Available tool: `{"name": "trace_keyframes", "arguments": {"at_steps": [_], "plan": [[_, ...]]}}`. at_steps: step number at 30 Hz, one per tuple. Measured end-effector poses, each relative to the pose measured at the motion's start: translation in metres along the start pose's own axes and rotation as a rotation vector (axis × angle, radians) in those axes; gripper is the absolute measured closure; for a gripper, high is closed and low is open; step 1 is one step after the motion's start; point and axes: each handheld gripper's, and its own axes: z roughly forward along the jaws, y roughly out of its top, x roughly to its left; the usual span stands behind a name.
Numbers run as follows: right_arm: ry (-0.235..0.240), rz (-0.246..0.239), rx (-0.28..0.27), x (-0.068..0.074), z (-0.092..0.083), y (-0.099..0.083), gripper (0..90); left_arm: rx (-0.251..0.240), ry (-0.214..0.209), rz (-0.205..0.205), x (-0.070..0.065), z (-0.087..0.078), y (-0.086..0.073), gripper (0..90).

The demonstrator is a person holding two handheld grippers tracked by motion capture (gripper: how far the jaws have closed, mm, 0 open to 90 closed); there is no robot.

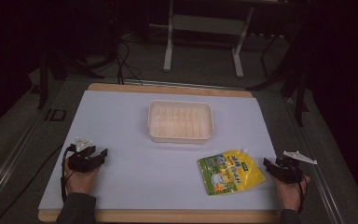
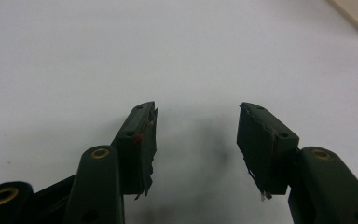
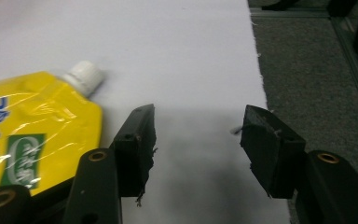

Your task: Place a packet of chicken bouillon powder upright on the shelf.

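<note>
Glossy yellow soft-plastic spouted pouch (image 1: 231,171) with white screw cap, lying flat at the white table's (image 1: 135,121) near-right, just beside the right gripper (image 3: 196,135), both grippers resting empty with jaws standing apart, left gripper (image 2: 196,135) well apart; likely light, floppy, slippery, best pinched at an edge seam or the stiff spout.

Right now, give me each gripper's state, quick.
Left gripper: jaws open, holding nothing.
Right gripper: jaws open, empty, beside the yellow spouted pouch.
</note>
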Motion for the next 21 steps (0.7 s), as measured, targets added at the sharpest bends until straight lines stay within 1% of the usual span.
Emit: {"name": "trace_keyframes", "arguments": {"at_steps": [2, 4, 5, 6, 11, 14, 16, 17, 18, 20, 21], "plan": [[0.004, -0.004, 0.003, 0.002, -0.001, 0.0, 44.6, -0.016, -0.015, 0.019, -0.001, 0.0, 0.0, 46.3], [0.011, -0.014, 0.009, 0.004, -0.002, 0.0, 44.6, -0.02, -0.014, 0.025, -0.002, 0.0, 0.001, 45.9], [0.012, -0.021, 0.011, 0.005, -0.003, 0.0, 44.6, -0.025, -0.031, 0.033, -0.004, 0.0, 0.001, 45.9], [0.006, -0.036, 0.01, 0.009, -0.006, 0.0, 43.6, -0.023, -0.036, 0.031, -0.004, 0.001, 0.0, 45.4], [0.019, -0.055, 0.014, 0.014, -0.013, 0.003, 40.9, -0.018, -0.034, 0.027, -0.004, 0.002, 0.0, 45.4], [0.053, -0.042, 0.013, 0.014, -0.016, 0.008, 39.5, -0.023, -0.027, 0.023, -0.004, 0.001, 0.0, 45.4], [0.053, -0.041, 0.013, 0.013, -0.017, 0.009, 39.4, -0.028, -0.026, 0.019, -0.004, 0.001, 0.0, 45.3], [0.054, -0.039, 0.013, 0.013, -0.019, 0.011, 39.3, -0.027, -0.025, 0.01, -0.004, 0.0, -0.001, 45.3], [0.076, -0.032, 0.014, 0.013, -0.023, 0.013, 38.6, -0.028, -0.024, 0.006, -0.004, 0.0, -0.001, 44.8], [0.087, -0.042, 0.023, 0.013, -0.027, 0.013, 37.9, -0.027, -0.028, -0.006, -0.004, -0.001, -0.002, 44.9], [0.092, -0.046, 0.025, 0.013, -0.029, 0.013, 37.7, -0.025, -0.027, -0.006, -0.004, -0.001, -0.002, 44.9]]}}
